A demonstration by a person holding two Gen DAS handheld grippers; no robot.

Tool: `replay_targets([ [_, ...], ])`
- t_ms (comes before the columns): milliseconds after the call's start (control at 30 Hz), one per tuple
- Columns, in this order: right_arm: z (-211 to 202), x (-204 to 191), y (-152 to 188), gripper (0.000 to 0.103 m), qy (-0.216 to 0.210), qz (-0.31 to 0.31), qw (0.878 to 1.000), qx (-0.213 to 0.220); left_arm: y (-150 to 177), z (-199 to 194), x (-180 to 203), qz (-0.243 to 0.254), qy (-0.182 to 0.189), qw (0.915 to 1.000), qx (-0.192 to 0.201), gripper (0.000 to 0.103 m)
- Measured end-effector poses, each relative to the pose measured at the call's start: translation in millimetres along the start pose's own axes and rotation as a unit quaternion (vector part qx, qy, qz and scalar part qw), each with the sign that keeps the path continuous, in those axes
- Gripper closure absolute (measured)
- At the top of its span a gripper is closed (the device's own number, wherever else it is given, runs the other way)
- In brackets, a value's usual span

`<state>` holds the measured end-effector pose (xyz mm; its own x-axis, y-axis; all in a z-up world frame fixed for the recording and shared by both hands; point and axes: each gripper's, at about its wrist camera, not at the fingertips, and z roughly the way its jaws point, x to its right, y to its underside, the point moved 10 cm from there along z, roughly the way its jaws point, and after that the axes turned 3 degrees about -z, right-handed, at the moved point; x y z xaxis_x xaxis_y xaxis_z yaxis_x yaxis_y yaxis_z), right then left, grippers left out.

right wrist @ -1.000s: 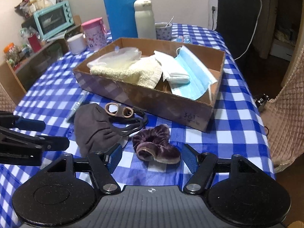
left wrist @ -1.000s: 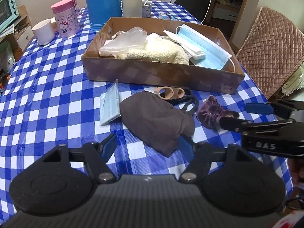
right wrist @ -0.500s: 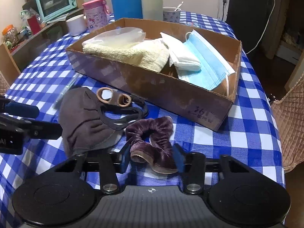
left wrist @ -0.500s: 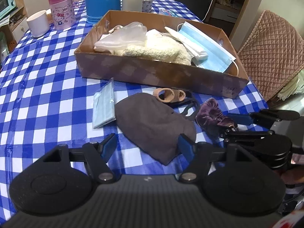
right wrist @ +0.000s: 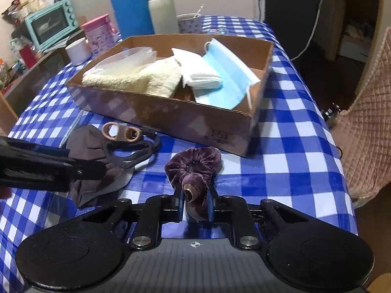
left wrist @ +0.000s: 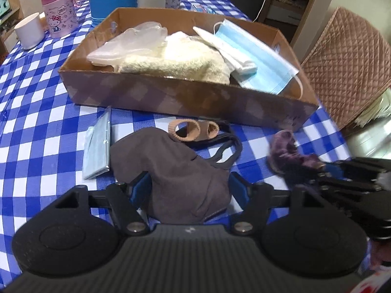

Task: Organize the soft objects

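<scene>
Blue-checked cloth covers the table (right wrist: 288,127), with a cardboard box (right wrist: 171,114) of soft things behind. Right tool (right wrist: 195,207) is closing on the velvet scrunchie (right wrist: 193,168), squashing its near end (light, springy, likely to slip). Left tool (left wrist: 188,185), still apart and narrowing, straddles the limp brown mask (left wrist: 171,171); pinch its bunched middle.

Soft things, some boxed, some loose on the checked worktop

The cardboard box (right wrist: 171,112) holds a cream towel (right wrist: 136,80), clear plastic bag (left wrist: 132,41), folded white cloth (right wrist: 200,73) and blue face mask (right wrist: 227,80). Near it lie a brown cloth mask (left wrist: 176,175), tan hair ties (left wrist: 193,129), a packaged mask (left wrist: 97,146) at left and a bunched purple velvet scrunchie (right wrist: 193,168) at right.
</scene>
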<state>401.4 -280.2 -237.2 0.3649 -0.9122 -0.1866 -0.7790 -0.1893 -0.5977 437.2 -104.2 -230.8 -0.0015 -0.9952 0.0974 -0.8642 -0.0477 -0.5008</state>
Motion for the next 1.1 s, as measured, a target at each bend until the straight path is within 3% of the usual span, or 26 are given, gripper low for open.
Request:
replay_targets([
  [33, -1.7, 1.3, 0.6, 0.084, -0.001, 0.004, 1.000, 0.000, 1.2, 2.5, 0.4, 0.004, -0.005, 1.0000, 0.001, 0.041],
  [167, -8.6, 3.3, 3.7, 0.084, -0.001, 0.012, 1.000, 0.003, 7.6, 1.8, 2.3, 0.021, 0.006, 0.9998, 0.003, 0.081],
  [300, -14.6, 3.3, 5.6, 0.084, -0.003, 0.017, 1.000, 0.006, 11.2, -11.9, 2.1, 0.048, 0.010, 0.9986, 0.017, 0.094],
  [600, -27.5, -5.5, 6.2, 0.084, -0.012, 0.010, 1.000, 0.012, 26.2, -42.2, -2.1, 0.073, 0.015, 0.9969, 0.024, 0.093],
  [667, -28.1, -8.1, 8.8, 0.084, -0.013, 0.007, 1.000, 0.009, 34.4, -40.9, -2.9, 0.077, 0.015, 0.9969, 0.008, 0.083],
  [867, -31.5, -11.3, 15.4, 0.084, -0.016, 0.007, 1.000, 0.006, 50.2, -54.5, -11.1, 0.078, 0.019, 0.9967, -0.011, 0.069],
  [1100, -33.5, -4.9, 15.2, 0.084, -0.011, 0.015, 1.000, 0.009, 34.7, -86.1, -43.7, 0.061, 0.017, 0.9979, 0.015, 0.059],
])
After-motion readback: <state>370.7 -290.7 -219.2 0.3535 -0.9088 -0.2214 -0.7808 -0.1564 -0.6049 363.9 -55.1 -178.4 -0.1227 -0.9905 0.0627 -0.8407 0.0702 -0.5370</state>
